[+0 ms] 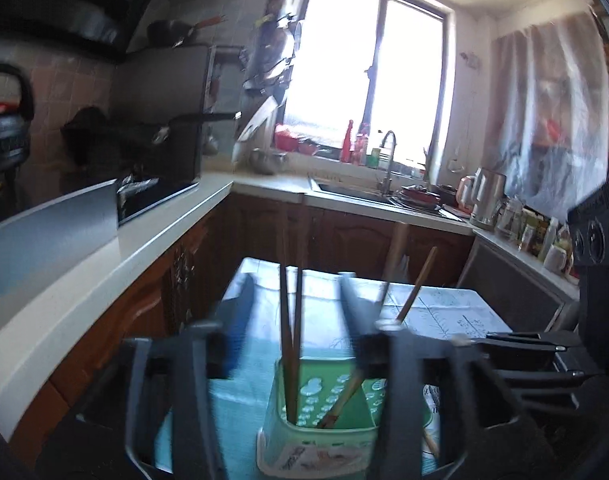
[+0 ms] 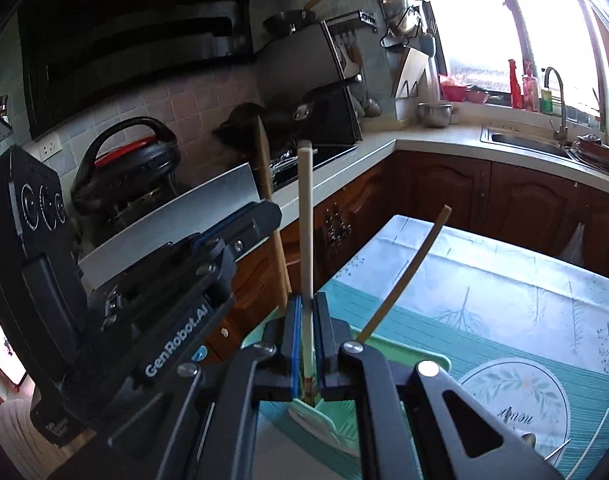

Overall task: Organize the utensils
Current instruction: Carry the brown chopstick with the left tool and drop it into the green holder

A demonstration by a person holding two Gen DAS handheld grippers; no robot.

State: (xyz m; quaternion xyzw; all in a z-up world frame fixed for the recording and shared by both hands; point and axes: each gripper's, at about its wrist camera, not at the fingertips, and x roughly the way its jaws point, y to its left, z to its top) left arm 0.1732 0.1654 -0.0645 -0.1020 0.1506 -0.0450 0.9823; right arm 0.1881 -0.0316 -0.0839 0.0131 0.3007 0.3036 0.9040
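A green utensil holder (image 1: 324, 412) stands on the table with brown chopsticks (image 1: 290, 340) and a wooden utensil (image 1: 344, 400) upright in it. My left gripper (image 1: 300, 312) is open, its fingers straddling the chopsticks above the holder. My right gripper (image 2: 307, 340) is shut on a white-handled utensil (image 2: 305, 216), holding it upright with its lower end in the green holder (image 2: 344, 420). A thin bamboo stick (image 2: 408, 272) leans out of the holder beside it. The left gripper's body (image 2: 124, 320) shows at the left of the right wrist view.
The table has a teal and white cloth (image 2: 504, 312) with a round placemat (image 2: 516, 404). A white L-shaped counter (image 1: 144, 240) with brown cabinets runs left and behind, with a stove, sink (image 1: 352, 190) and kettle (image 1: 488, 200). A black pressure cooker (image 2: 128, 168) sits on the counter.
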